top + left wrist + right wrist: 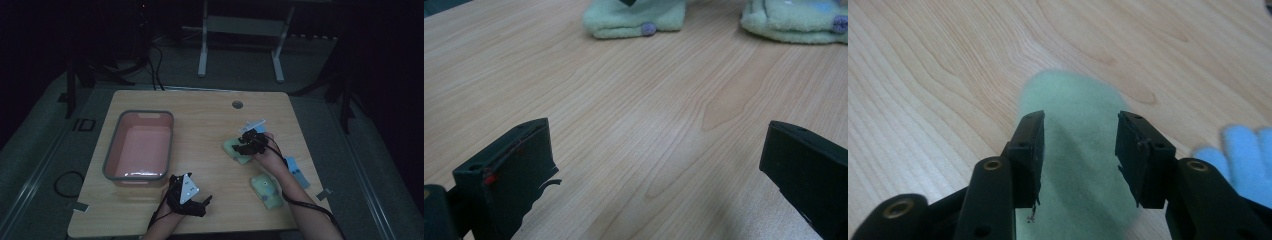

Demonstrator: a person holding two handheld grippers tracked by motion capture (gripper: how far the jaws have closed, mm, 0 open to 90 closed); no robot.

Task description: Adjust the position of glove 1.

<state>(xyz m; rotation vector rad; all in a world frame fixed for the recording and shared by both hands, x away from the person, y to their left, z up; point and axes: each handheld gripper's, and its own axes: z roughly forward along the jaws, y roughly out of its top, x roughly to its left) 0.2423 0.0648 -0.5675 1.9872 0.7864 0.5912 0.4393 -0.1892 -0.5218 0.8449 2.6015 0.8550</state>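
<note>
A pale green fuzzy sock (239,150) lies right of the table's middle, and my right gripper (246,144) hangs just above it. In the right gripper view the jaws (1080,122) stand partly apart over the green sock (1078,165), whose fabric shows in the gap; the pads do not press on it. A second green sock (266,190) lies nearer the front edge. My left gripper (192,192) rests near the front of the table, wide open (656,150) over bare wood. It faces both green socks (634,20) (794,22), each with a small purple dot.
A pink basin with a grey rim (111,150) stands at the left of the wooden table (200,115). A blue fuzzy item (297,172) lies by the right forearm (1243,160), and a pale blue piece (255,125) lies beyond the right gripper. A cable hole (237,104) sits near the far edge.
</note>
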